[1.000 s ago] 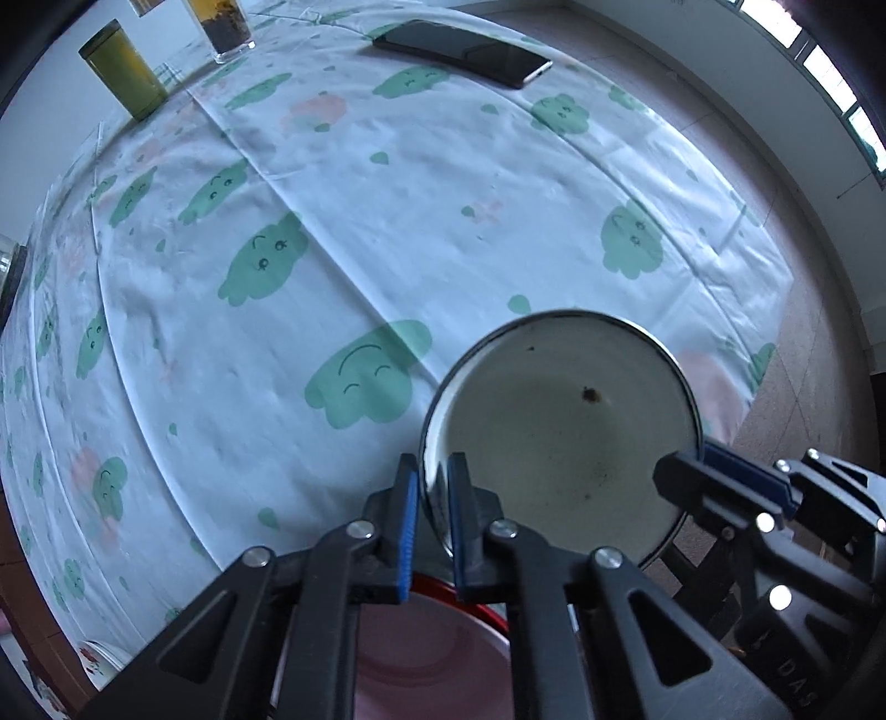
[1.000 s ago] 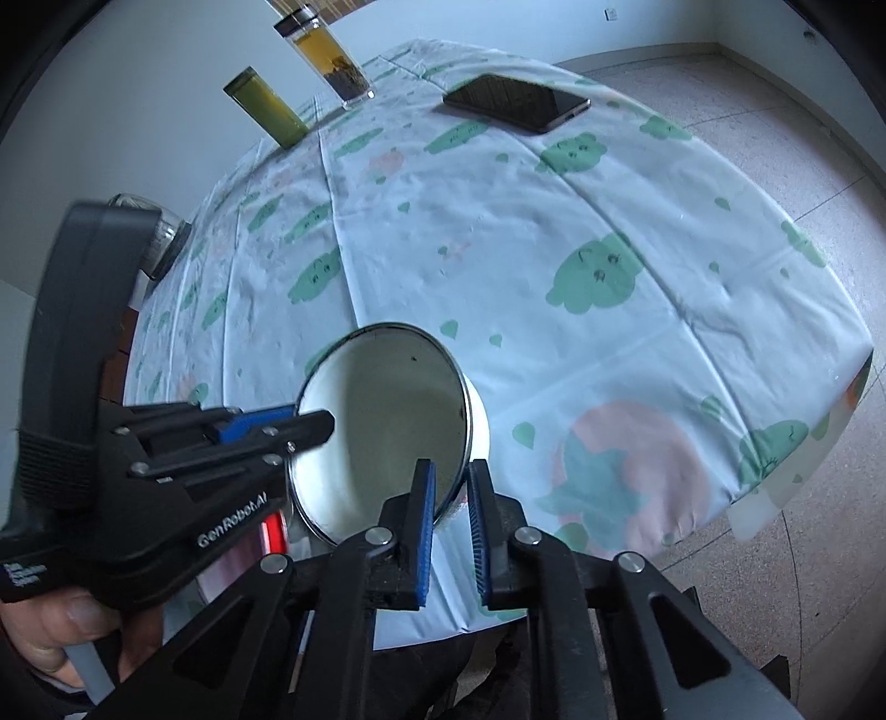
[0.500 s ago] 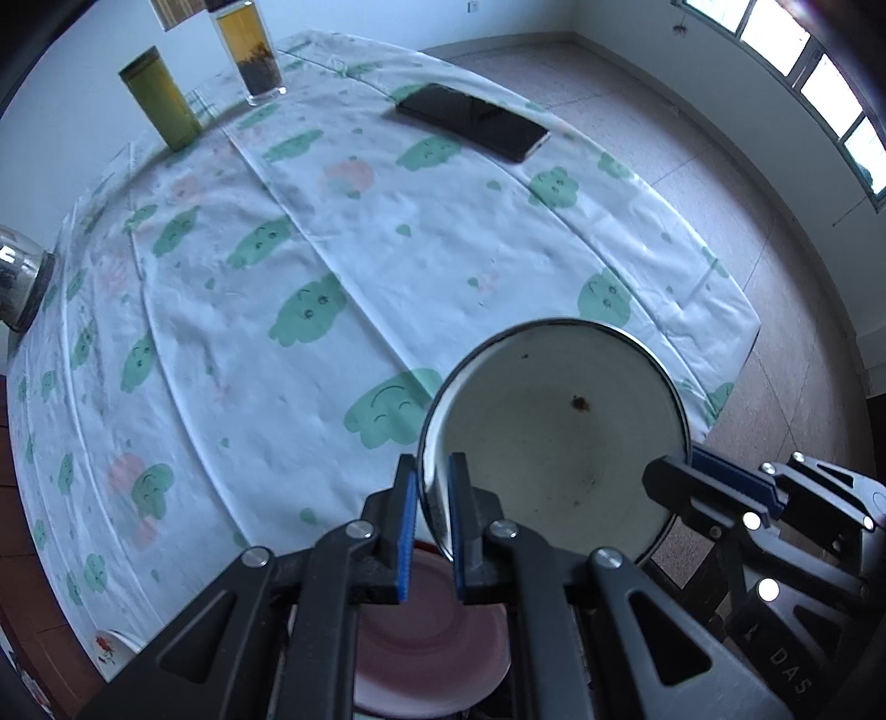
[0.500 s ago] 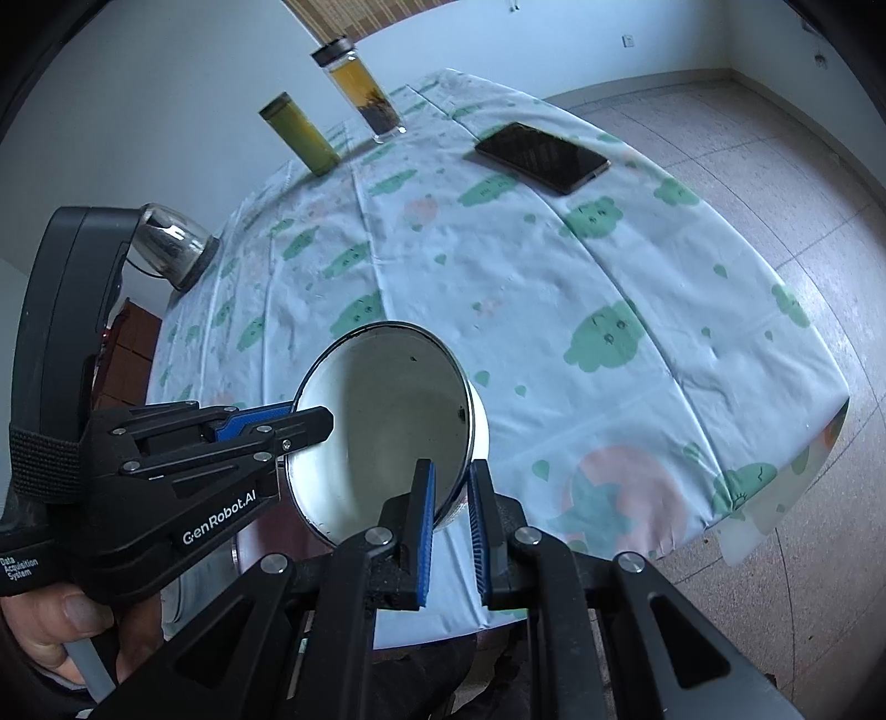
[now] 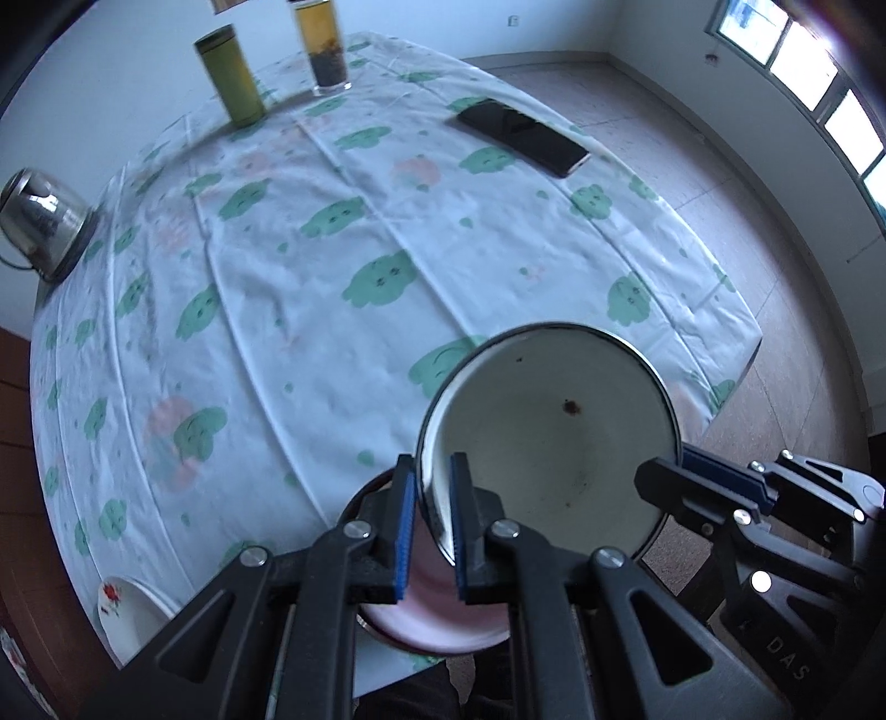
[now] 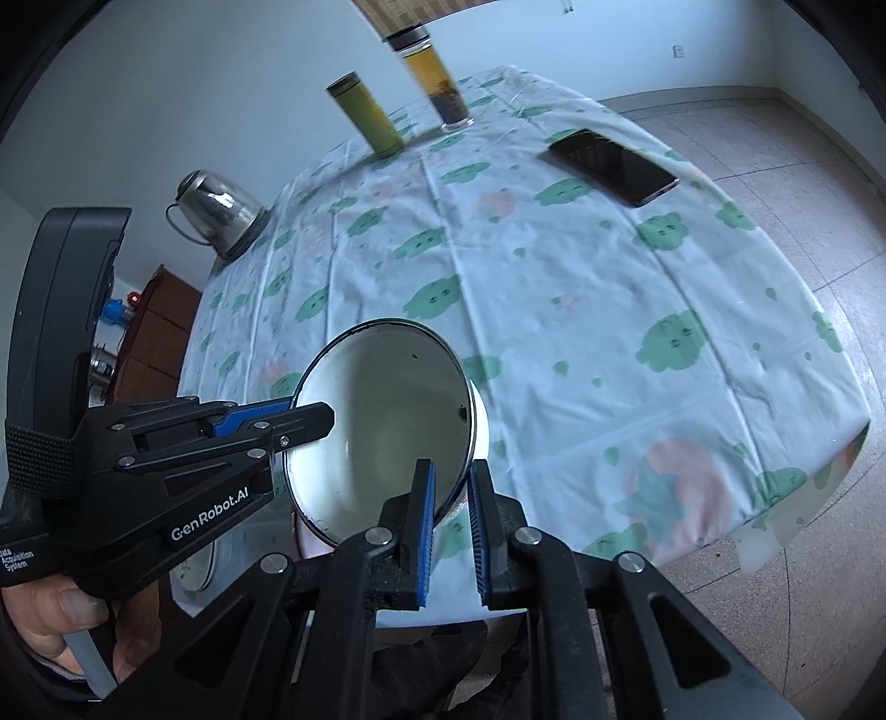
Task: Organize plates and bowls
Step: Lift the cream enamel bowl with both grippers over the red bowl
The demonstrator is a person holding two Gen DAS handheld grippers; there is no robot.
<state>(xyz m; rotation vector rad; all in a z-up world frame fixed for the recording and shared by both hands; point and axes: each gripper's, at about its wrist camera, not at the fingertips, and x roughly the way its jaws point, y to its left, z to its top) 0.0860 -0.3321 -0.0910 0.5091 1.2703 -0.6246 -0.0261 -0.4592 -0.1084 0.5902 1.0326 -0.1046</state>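
Observation:
A white enamel bowl [image 5: 554,443] with a dark metal rim is held in the air above the table's near edge. My left gripper [image 5: 431,471] is shut on its left rim. My right gripper [image 6: 449,476] is shut on its right rim; the bowl also shows in the right wrist view [image 6: 382,432]. Below the bowl a pink plate with a red rim [image 5: 437,626] lies at the table edge. A small white plate with a red flower [image 5: 124,615] lies at the near left corner.
The table has a white cloth with green cloud prints [image 5: 332,277]. At the far side stand a yellow-green tumbler [image 5: 230,83] and a glass tea bottle [image 5: 321,47]. A black phone [image 5: 523,137] lies far right. A glass kettle [image 5: 39,221] stands far left.
Both grippers have risen with the bowl between them, so more of the table, the pink plate, the kettle and the small flowered plate have come into view.

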